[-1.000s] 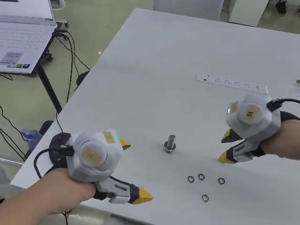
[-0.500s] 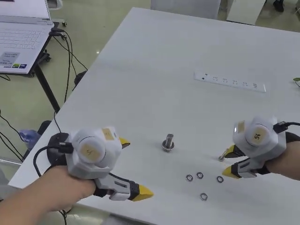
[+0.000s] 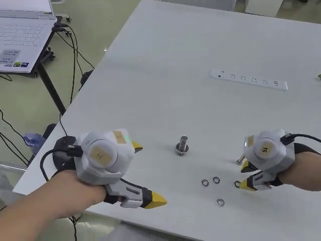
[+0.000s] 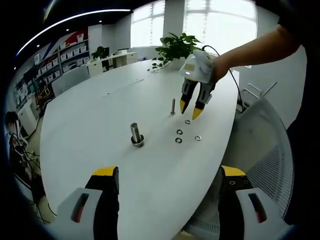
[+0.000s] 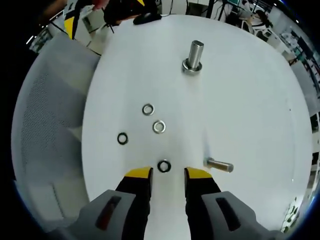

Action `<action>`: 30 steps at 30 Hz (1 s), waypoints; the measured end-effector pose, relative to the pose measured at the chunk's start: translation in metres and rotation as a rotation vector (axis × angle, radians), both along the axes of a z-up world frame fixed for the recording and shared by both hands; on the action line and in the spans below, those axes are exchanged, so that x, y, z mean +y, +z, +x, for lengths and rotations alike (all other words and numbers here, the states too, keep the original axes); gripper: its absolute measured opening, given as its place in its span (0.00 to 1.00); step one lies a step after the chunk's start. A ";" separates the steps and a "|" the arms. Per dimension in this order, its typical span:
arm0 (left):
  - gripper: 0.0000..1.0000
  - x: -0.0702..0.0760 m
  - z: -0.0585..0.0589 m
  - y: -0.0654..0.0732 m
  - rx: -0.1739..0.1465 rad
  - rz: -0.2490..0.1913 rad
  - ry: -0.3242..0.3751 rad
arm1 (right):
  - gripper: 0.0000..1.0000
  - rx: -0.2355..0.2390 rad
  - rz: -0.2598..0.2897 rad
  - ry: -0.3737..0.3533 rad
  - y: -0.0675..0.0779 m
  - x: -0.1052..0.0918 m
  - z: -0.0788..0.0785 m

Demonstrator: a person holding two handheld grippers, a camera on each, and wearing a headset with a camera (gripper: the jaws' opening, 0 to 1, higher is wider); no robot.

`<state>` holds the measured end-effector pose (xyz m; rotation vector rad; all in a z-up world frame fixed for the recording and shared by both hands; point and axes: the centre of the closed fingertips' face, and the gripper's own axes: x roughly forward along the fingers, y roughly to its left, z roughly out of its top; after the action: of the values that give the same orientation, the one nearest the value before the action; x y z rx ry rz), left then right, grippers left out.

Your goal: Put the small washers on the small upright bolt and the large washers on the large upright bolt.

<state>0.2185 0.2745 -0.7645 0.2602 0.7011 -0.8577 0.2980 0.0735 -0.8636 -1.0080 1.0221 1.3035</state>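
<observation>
washer [image 5: 163, 165] just ahead of right gripper [image 5: 168, 174], centred between parted jaws

White desk [image 3: 165, 75], plain top, rounded front edge. Large bolt [image 3: 182, 145] upright on wide head, near front. Small bolt [image 3: 240, 160] upright, well to its right. Four washers [image 3: 216, 179] flat, loose, in front of bolts: two side by side, apart; third washer [image 3: 237, 184] near small bolt; fourth washer [image 3: 220, 202] nearest front edge. White power strip [image 3: 248, 80] farther back, well apart.
</observation>
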 end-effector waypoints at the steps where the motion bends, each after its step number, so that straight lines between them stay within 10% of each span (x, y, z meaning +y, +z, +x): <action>1: 0.81 0.000 0.000 0.000 0.001 0.001 0.000 | 0.26 0.002 0.003 0.000 -0.001 0.000 0.000; 30: 0.80 -0.003 0.004 0.004 0.002 -0.017 0.004 | 0.18 -0.017 -0.009 0.012 -0.014 0.001 -0.001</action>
<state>0.2222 0.2715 -0.7601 0.2422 0.6958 -0.8600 0.2966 0.0745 -0.8774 -1.0319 1.0116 1.2987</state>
